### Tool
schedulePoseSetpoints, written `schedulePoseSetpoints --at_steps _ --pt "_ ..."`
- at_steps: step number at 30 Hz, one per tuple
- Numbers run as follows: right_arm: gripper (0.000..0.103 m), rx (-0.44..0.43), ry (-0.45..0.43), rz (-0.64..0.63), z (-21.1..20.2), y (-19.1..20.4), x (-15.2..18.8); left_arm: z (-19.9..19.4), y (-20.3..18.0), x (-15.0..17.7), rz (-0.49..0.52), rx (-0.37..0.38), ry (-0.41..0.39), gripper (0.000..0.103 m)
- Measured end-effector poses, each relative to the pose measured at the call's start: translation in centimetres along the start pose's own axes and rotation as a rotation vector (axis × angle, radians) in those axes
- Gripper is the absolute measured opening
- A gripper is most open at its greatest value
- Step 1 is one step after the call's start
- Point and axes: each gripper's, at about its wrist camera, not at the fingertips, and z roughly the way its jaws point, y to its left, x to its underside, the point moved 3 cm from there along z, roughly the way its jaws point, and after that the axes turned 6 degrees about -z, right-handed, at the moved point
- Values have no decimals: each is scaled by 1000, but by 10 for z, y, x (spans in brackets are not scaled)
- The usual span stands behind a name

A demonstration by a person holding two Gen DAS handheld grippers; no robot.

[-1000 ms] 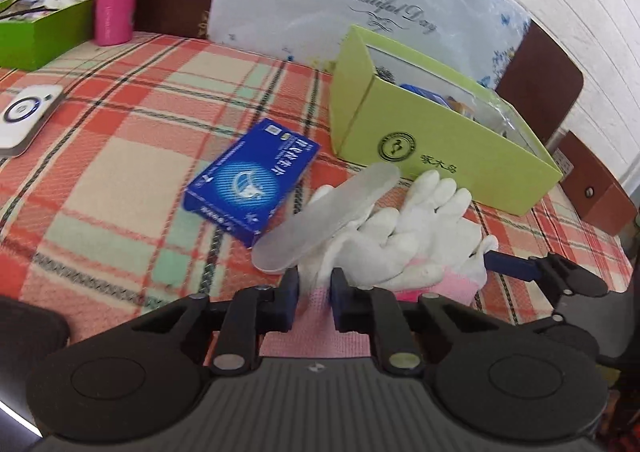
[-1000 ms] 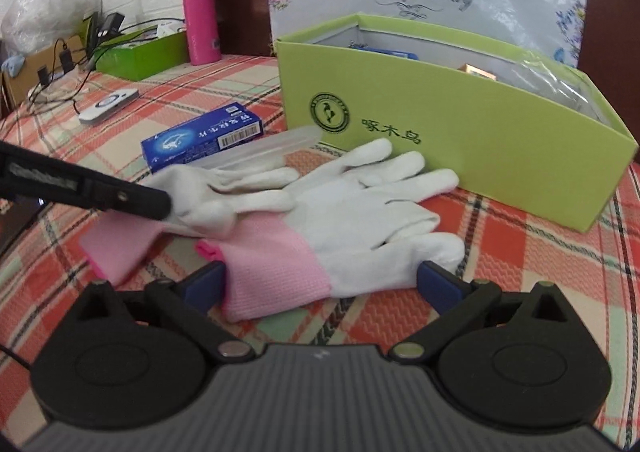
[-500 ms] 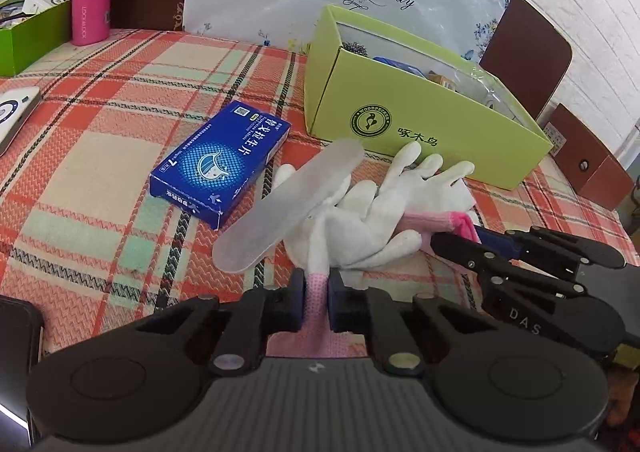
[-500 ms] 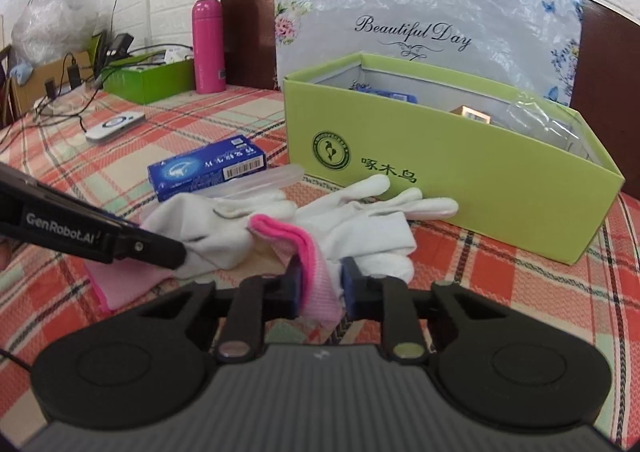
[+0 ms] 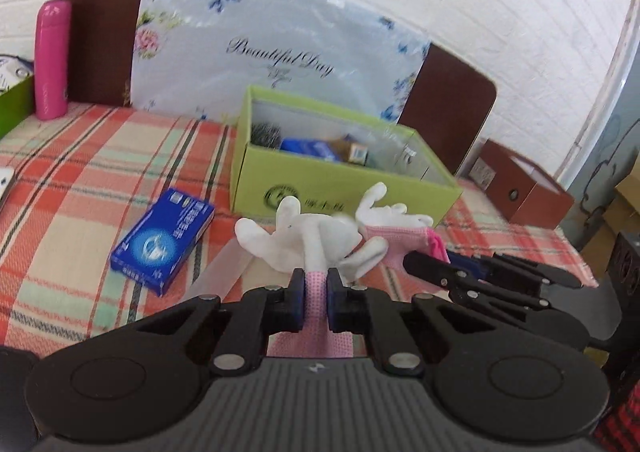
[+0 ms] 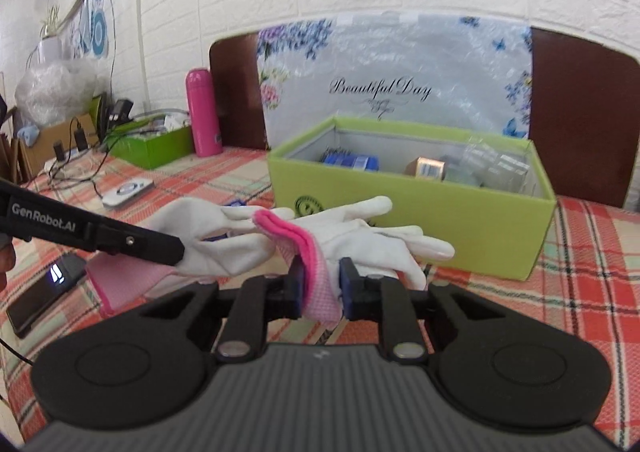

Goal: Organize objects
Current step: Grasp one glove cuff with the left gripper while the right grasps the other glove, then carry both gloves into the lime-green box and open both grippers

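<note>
- The left gripper (image 5: 316, 294) is pinching the pink cuff of one white glove (image 5: 308, 236). It shows low in the middle of the left wrist view.
- The right gripper (image 6: 322, 286) is pinching the pink cuff of the other glove (image 6: 372, 236). It shows low in the middle of the right wrist view.
- Both gloves hang in the air in the middle of each view, just in front of the green box (image 6: 420, 228).
- The gloves look soft, light and floppy. The fingers droop and bend any way they like.
- I think the cuff is the best place to hold. It is thicker and knitted, so it should not slip out.
- I think a droopy finger could catch on the box wall on the way in.
- The left wrist view shows a blue packet (image 5: 164, 240) at the middle left. A clear flat strip (image 5: 224, 272) lies just beside it, under the glove.
- The right wrist view mostly hides those two behind the gloves.
- The right wrist view shows more inside the box: blue packs and a small gold carton.
- It also shows a dark phone (image 6: 44, 288) at the lower left and a white gadget (image 6: 128, 187) at the middle left.
- Both views show the pink bottle (image 6: 204, 111) near the back of the checked cloth (image 5: 92, 163).
</note>
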Motion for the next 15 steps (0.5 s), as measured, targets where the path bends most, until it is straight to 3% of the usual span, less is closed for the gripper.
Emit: schedulePoseSetpoints --at_steps 15 --pt "17 100 -131 36 -24 -38 -42 16 -38 -72 13 16 -150 9"
